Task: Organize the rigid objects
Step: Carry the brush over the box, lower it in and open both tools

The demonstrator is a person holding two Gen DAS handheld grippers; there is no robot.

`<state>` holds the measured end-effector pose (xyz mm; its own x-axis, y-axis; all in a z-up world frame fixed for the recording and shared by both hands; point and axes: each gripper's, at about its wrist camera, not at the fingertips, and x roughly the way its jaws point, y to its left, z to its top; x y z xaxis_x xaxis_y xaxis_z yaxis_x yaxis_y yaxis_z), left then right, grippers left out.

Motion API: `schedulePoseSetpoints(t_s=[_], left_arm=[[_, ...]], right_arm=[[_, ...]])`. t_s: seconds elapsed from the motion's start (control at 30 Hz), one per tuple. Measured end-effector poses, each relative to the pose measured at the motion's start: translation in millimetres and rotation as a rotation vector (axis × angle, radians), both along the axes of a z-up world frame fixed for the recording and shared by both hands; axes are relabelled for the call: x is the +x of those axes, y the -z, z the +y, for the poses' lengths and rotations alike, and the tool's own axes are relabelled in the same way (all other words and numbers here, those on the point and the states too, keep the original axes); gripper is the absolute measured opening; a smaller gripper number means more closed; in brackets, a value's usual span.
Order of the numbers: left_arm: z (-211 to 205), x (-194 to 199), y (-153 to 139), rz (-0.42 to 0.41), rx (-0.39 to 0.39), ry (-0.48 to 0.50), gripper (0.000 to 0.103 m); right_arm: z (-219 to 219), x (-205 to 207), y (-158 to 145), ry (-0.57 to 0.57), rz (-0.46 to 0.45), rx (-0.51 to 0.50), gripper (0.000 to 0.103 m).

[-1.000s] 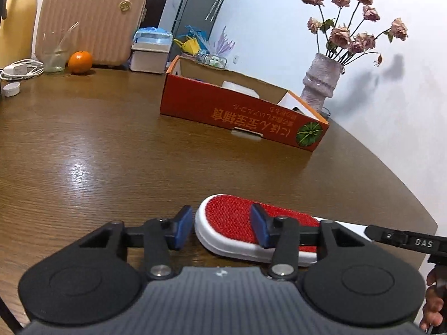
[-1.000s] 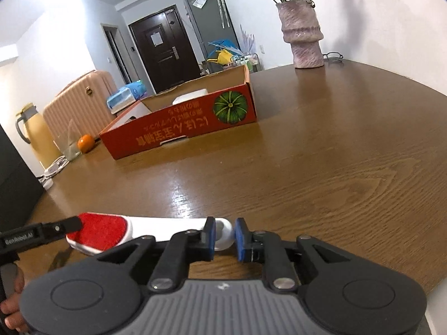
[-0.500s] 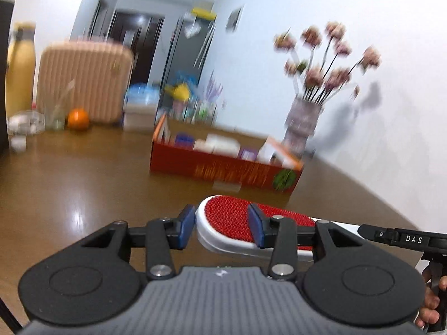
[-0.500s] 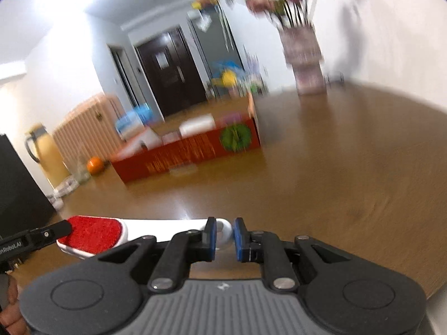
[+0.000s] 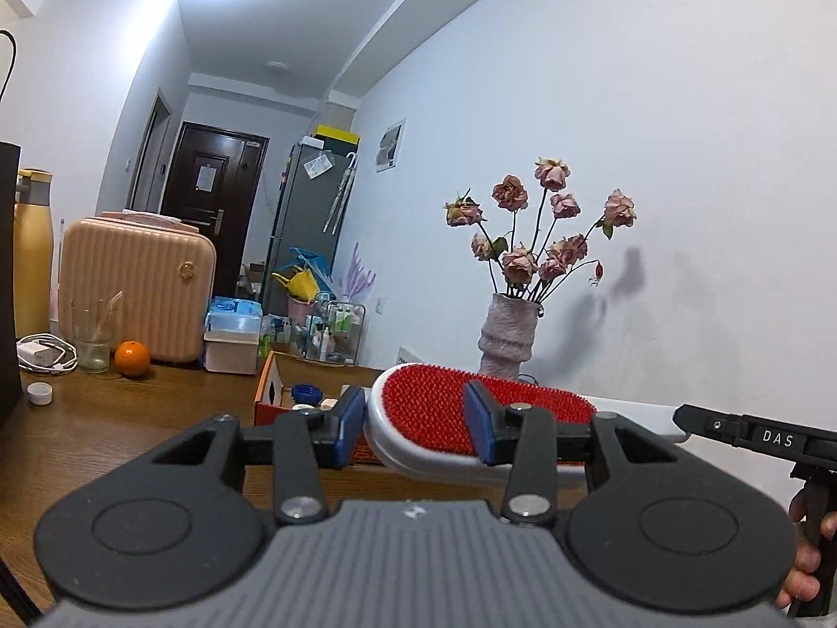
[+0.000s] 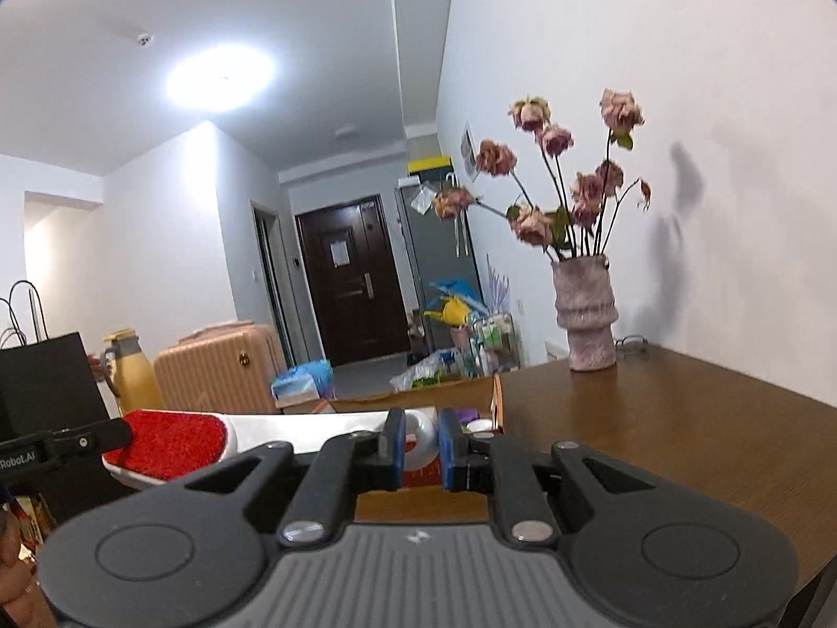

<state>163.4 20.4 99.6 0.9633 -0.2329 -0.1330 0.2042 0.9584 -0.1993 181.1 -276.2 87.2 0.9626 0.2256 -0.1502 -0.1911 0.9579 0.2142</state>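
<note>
A lint brush with a red bristle pad and a white handle hangs level above the wooden table, held at both ends. My left gripper is shut on the brush's red head. My right gripper is shut on the ring end of the handle. Behind the brush stands the red cardboard box, open at the top, with small items inside. One finger of the right gripper shows at the right edge of the left wrist view. The brush hides most of the box.
A vase of dried roses stands by the wall at the table's far right. At the far left are an orange, a glass, a bottle cap, a charger cable and a pink suitcase.
Both grippers have risen together with the brush, which was on the table and now hangs above it. Both views have tilted up, so the box sits lower and is partly hidden.
</note>
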Motion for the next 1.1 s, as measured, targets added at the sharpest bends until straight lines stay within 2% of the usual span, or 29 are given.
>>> schedulePoseSetpoints(t_s=[0.13, 0.3, 0.43, 0.57, 0.7, 0.8, 0.9, 1.1], left_arm=[[1, 7, -3, -0.004, 0.006, 0.0, 0.042], [1, 47, -17, 0.013, 0.022, 0.007, 0.042], [3, 96, -29, 0.023, 0.022, 0.006, 0.042], [3, 154, -45, 0.008, 0.056, 0.005, 0.042], [3, 213, -59, 0.013, 0.087, -0.002, 0.042], [8, 259, -59, 0.078, 0.076, -0.008, 0.042], [17, 297, -46, 0.153, 0.068, -0.013, 0.042], [31, 352, -1, 0.312, 0.075, -0.012, 0.042]], right_arm=[[-2, 3, -3, -0.002, 0.0, 0.005, 0.013], [-1, 33, -10, -0.001, 0.013, -0.002, 0.013], [-2, 81, -20, -0.016, 0.023, 0.007, 0.013], [-1, 138, -31, -0.023, 0.04, -0.002, 0.014], [-5, 203, -39, -0.047, 0.087, 0.044, 0.014], [1, 244, -42, -0.046, 0.113, 0.015, 0.014], [9, 284, -37, -0.052, 0.163, -0.02, 0.014], [16, 357, 4, -0.09, 0.334, -0.029, 0.014]])
